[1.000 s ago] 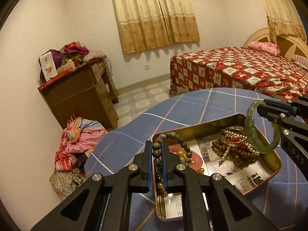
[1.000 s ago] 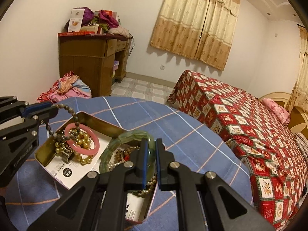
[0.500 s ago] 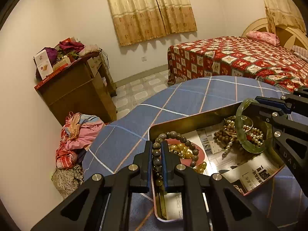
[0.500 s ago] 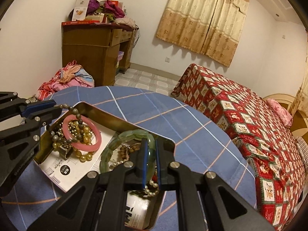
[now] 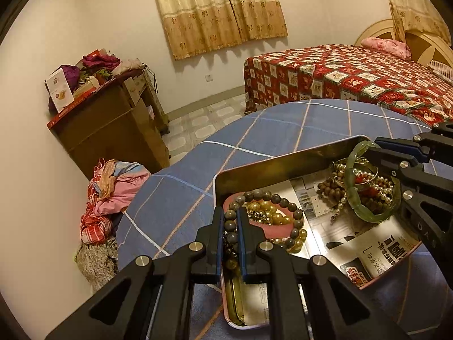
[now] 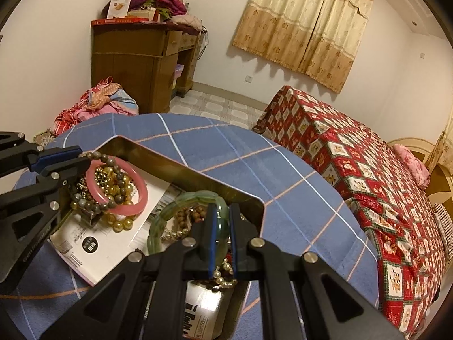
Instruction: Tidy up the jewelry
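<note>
So the left tool point(image 5: 230, 228) is clamped narrow on a grey bead bracelet point(image 5: 266, 195), draped over the pink bangle point(image 6: 116, 185) and gold beads at the left end of the tin point(image 5: 283, 160) on the worktop point(image 5: 254, 124). If that strand snags the pile, pulling could drag the lot out. Over on the right, the right tool point(image 6: 219, 232) is pinching the green bangle point(image 6: 170, 215); it's slick, so it might slip. Compared to a second ago, the bangle sits lower, down over the pearls.
</note>
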Motion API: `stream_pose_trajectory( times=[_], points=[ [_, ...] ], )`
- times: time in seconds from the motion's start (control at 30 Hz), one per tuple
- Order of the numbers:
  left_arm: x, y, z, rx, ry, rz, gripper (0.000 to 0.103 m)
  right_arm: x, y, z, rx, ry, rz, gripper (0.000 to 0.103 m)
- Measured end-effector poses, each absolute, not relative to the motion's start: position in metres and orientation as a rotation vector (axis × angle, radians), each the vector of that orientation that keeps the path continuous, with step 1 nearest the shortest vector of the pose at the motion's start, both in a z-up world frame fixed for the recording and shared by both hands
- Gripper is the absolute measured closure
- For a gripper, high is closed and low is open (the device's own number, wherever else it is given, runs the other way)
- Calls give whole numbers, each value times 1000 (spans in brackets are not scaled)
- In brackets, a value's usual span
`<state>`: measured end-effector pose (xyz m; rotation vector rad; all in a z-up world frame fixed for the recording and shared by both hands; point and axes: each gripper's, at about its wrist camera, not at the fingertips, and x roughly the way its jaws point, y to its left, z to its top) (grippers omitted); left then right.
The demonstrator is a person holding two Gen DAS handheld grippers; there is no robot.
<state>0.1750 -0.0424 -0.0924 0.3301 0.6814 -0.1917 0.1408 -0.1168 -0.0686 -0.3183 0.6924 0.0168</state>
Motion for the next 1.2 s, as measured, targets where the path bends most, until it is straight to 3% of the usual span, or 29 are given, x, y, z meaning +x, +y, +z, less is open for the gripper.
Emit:
stream_pose_trajectory(
  times=[0.37, 0.43, 0.47, 0.5, 0.53, 0.57, 0.6, 1.2],
  points=[
    [173, -42, -94, 336, 691, -209, 94, 141, -120, -72, -302, 704, 25, 86],
    [169, -42, -92, 344, 688, -203, 94, 140, -121, -71, -301, 696, 14, 65],
    [166, -42, -89, 342, 681, -201, 88, 137, -123, -69, -291, 689, 14, 45],
    [164, -41, -87, 337, 676, -198, 70, 133, -125, -67, -282, 672, 4, 40],
    [161, -39, -83, 330, 663, -185, 58, 131, -125, -65, -281, 664, -5, 40],
    [157, -37, -79, 324, 639, -172, 34, 128, -127, -63, -278, 662, -8, 40],
    [153, -35, -76, 322, 616, -160, 24, 125, -129, -61, -273, 661, -8, 40],
    [85, -10, -26, 233, 484, -137, 24, 64, -145, -17, -184, 529, -44, 28]
  ],
)
